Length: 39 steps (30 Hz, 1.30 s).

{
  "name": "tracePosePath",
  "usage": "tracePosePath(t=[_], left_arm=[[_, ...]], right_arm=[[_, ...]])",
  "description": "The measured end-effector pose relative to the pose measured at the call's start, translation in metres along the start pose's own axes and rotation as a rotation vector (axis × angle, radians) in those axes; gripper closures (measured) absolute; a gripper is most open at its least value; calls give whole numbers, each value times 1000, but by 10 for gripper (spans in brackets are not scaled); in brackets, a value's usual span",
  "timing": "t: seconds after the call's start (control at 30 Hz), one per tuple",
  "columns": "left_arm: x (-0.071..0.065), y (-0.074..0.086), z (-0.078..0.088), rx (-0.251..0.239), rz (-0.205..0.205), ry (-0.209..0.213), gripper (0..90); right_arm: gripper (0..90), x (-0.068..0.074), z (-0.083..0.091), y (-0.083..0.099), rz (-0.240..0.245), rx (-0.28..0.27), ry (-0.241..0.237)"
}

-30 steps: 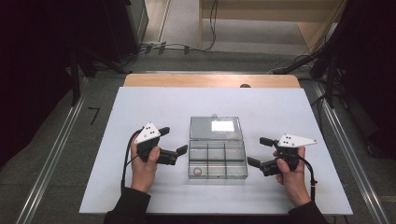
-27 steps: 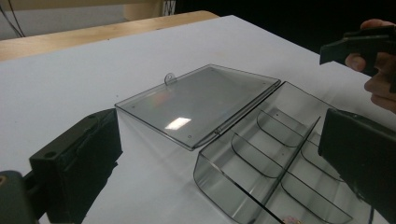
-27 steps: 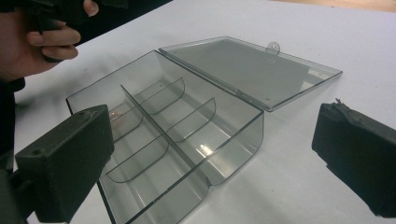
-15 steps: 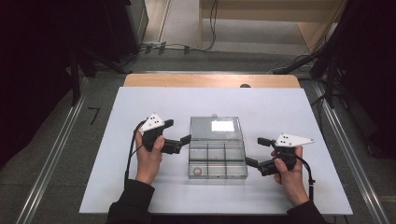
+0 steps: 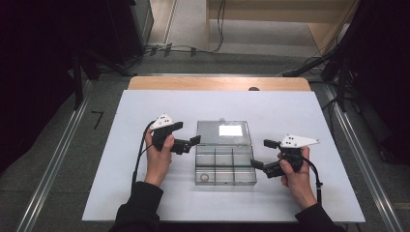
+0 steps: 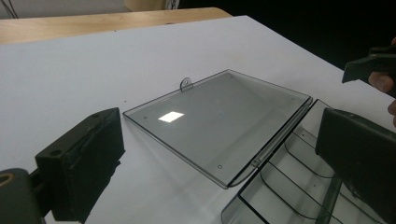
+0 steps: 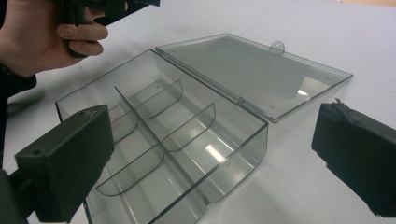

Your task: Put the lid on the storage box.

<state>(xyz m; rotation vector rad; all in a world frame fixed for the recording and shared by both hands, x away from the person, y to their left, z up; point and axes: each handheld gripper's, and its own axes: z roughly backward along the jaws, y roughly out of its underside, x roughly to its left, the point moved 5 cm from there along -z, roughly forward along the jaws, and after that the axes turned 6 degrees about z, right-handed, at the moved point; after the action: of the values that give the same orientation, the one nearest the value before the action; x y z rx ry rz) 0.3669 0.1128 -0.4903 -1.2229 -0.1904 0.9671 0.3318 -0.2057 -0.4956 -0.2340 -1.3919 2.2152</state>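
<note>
A dim room with dark racks and trailing cables surrounds your white table, which fills the middle of the high view with a strip of wood along its top edge.

At the centre of that view sits the clear plastic box, its divided tray toward the bottom of the frame and its lid swung fully back, lying flat on the table toward the top. The lid stays joined along the hinge line, so the compartments are open from above. A small ring-shaped object lies in the lower-left compartment; what it is, I cannot tell.

Your left gripper is just left of centre, jaws spread, with the nearer tip right at the hinge corner where lid meets tray. In the left gripper view the lid lies between the two jaws, which suggests you are lining up on its edge, likely to lift it closed.

Your right gripper is right of centre, jaws also spread, beside the tray's right wall. In the right gripper view the tray sits between the jaws, a good stance for steadying it while the other hand works the lid.
</note>
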Motion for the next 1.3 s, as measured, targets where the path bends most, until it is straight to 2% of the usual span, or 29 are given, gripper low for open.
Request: tracePosePath(t=[0.17, 0.37, 0.57, 0.73, 1.03, 1.13, 1.3], left_arm=[[2, -1, -10, 10, 11, 2, 7], [3, 1, -22, 48, 16, 2, 7], [3, 1, -32, 71, 24, 7, 7], [7, 2, -39, 75, 53, -1, 23], [14, 7, -48, 120, 109, -29, 51], [16, 9, -52, 138, 135, -45, 78], [17, 13, -56, 162, 167, -51, 105]], right_arm=[[0, -5, -4, -4, -7, -3, 2], [0, -12, -10, -11, -22, 2, -8], [0, -20, -18, -18, -40, 11, 6], [0, -27, -24, -22, -62, 16, 12], [0, -36, -39, -29, -90, 48, 14], [22, -40, -45, -29, -123, 56, 22], [28, -47, -55, -27, -170, 80, 11]])
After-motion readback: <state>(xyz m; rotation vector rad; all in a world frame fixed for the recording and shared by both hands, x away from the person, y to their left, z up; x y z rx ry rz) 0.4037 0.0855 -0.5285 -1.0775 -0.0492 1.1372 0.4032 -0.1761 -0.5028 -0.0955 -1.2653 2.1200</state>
